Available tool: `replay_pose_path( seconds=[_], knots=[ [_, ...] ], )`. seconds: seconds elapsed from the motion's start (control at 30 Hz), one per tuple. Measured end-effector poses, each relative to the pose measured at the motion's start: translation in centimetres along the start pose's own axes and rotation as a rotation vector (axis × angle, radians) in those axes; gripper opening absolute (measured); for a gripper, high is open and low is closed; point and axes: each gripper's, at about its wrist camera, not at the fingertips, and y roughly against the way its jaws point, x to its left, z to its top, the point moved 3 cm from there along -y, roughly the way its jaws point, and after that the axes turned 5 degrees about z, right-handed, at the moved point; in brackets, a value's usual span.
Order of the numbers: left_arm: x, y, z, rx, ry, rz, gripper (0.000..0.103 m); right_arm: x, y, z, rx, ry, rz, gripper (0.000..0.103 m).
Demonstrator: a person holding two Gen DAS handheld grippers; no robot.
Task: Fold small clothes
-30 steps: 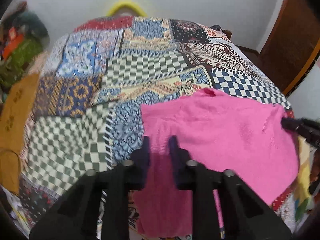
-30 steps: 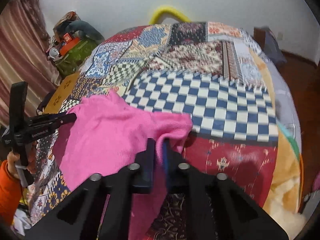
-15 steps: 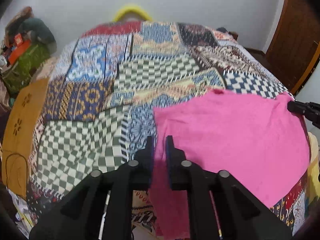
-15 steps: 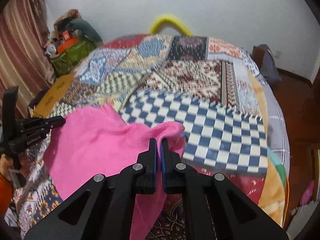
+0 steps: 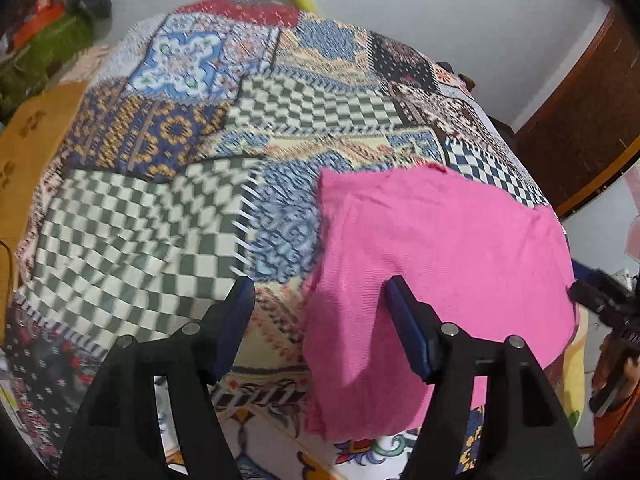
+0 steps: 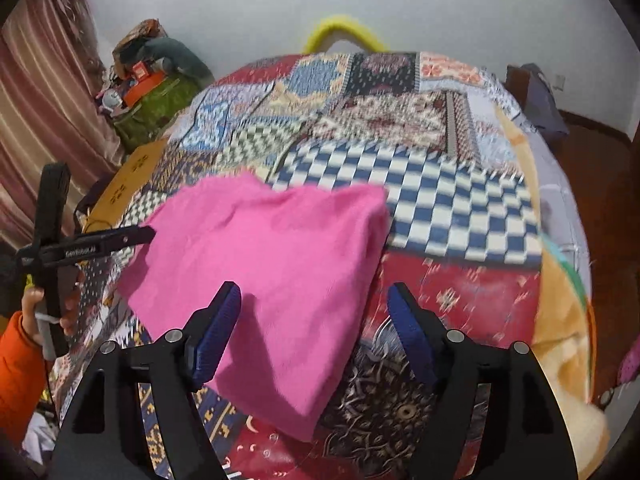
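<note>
A pink garment [image 5: 436, 264] lies spread flat on the patchwork bedspread [image 5: 160, 208], near the bed's front edge. My left gripper [image 5: 320, 316] is open and empty, its right finger over the garment's left edge. In the right wrist view the pink garment [image 6: 276, 276] lies folded over, and my right gripper [image 6: 314, 316] is open and empty above its near right part. The left gripper also shows in the right wrist view [image 6: 100, 242] at the garment's left side. The right gripper also shows in the left wrist view [image 5: 600, 304] at the garment's right edge.
The patchwork bedspread [image 6: 420, 200] covers the whole bed. A green bag with orange items [image 6: 156, 100] sits against the wall at the far left. A striped curtain [image 6: 36, 120] hangs left. A wooden door [image 5: 580, 128] stands right. A yellow curved headboard piece [image 6: 340, 32] is at the far end.
Both grippers were shut on the pink garment's near corners and lifted it forward. Both have opened and let go; the garment now lies on the bed.
</note>
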Motion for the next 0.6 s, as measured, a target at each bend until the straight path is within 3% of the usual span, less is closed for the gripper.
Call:
replay_pose_path(
  seconds=[0.23, 0.33, 0.4, 0.43, 0.5, 0.53, 0.6],
  knots=[
    [-1.1, -2.1, 0.8, 0.042, 0.027, -0.101, 0.068, 0.1, -2.2, -0.2, 0.002, -0.058, 0.075, 0.075],
    [-1.2, -2.6, 1.4, 0.042, 0.037, -0.128, 0.068, 0.3, -2.9, 0.3, -0.005, -0.065, 0.109, 0.066],
    [-1.3, -2.5, 1.5, 0.031, 0.039, -0.137, 0.054, 0.2, -3.2, 0.5, -0.012, -0.09, 0.149, 0.047],
    [-1.6, -2.3, 1.5, 0.024, 0.033, -0.145, 0.05, 0.2, -3.2, 0.5, -0.012, -0.103, 0.169, 0.042],
    [-2.0, -1.8, 1.5, 0.009, 0.007, -0.14, 0.029, 0.5, -3.0, 0.7, -0.011, -0.113, 0.187, 0.025],
    [-2.1, -1.5, 1.4, 0.004, 0.001, -0.141, 0.022, 0.9, -2.8, 0.7, -0.014, -0.101, 0.179, 0.024],
    [-2.5, -0.6, 1.2, -0.004, -0.009, -0.155, 0.02, 1.4, -2.3, 0.9, -0.018, -0.071, 0.162, 0.021]
  ],
)
